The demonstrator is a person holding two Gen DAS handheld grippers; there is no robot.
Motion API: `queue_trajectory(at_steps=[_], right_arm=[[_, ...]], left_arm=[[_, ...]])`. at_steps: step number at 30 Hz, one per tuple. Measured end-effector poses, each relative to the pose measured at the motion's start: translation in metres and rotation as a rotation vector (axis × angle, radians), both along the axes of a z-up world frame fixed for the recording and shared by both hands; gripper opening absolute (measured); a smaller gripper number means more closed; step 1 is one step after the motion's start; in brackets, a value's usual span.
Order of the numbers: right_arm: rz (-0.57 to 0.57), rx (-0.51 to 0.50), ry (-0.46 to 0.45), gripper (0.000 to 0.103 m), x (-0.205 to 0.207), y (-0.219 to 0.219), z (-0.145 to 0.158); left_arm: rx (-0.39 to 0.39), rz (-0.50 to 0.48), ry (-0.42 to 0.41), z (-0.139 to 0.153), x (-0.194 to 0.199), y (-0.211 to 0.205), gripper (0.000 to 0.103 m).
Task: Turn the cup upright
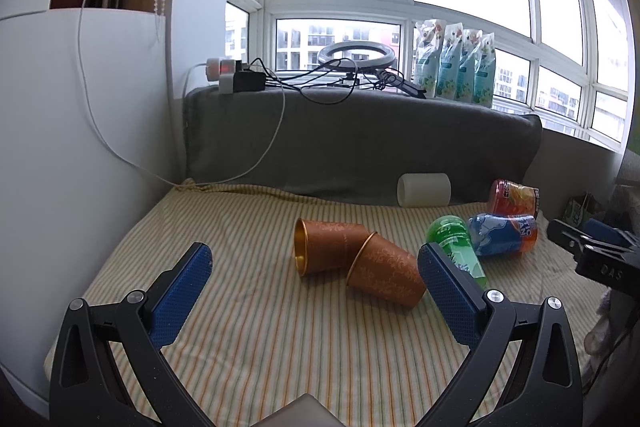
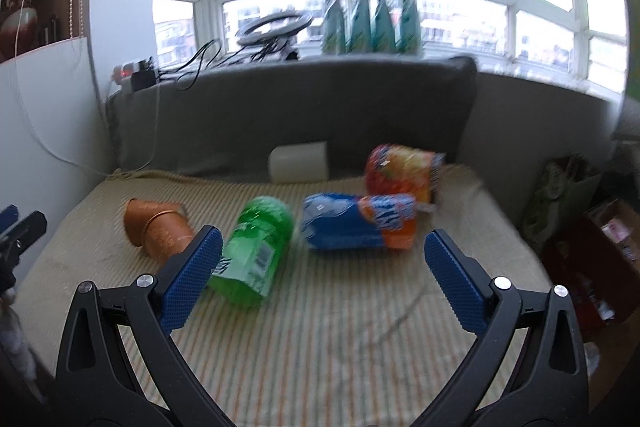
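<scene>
A wide window fills the back of the room, and under it a grey cushion (image 1: 360, 139) stands against the sill, behind a surface covered by a striped cloth (image 1: 248, 339). On this cloth two copper cups lie on their sides and touch each other. The near cup (image 1: 386, 273) lies just ahead of the left gripper (image 1: 314, 269), at about 1 o'clock from it, with its mouth toward 10 o'clock. The far cup (image 1: 326, 245) lies behind it at 12 o'clock and shows its open mouth to the left.

The jaws of the left gripper are spread wide and hold nothing. The right gripper (image 2: 322, 257) also has its jaws wide apart and empty; its view is blurred. A green bottle (image 2: 254, 251) lies on its side beside the left finger of this gripper, at 11 o'clock. A blue and orange bottle (image 2: 356, 227) lies at 12 o'clock, and a red and orange bottle (image 2: 402, 175) is just behind that one. A white roll (image 2: 298, 162) rests against the cushion.
</scene>
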State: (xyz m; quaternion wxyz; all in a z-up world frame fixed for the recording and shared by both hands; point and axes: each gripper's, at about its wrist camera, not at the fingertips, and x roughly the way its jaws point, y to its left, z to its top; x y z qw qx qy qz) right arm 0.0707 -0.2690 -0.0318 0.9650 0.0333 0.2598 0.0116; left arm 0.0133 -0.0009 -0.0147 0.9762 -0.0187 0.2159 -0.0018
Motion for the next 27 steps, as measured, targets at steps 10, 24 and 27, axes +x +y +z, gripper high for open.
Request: queue_trajectory(at_steps=[10, 24, 27], right_arm=[[0.171, 0.223, 0.264, 0.100, 0.071, 0.007, -0.031], [0.238, 0.398, 0.598, 0.090, 0.151, 0.021, -0.073], [0.250, 0.374, 0.626, 0.089, 0.159, 0.029, -0.077]], left_arm=[[-0.006, 0.004, 0.050, -0.013, -0.001, 0.013, 0.102], [-0.030, 0.059, 0.063, -0.021, -0.004, 0.039, 0.102], [-0.033, 0.066, 0.066, -0.022, -0.004, 0.042, 0.102]])
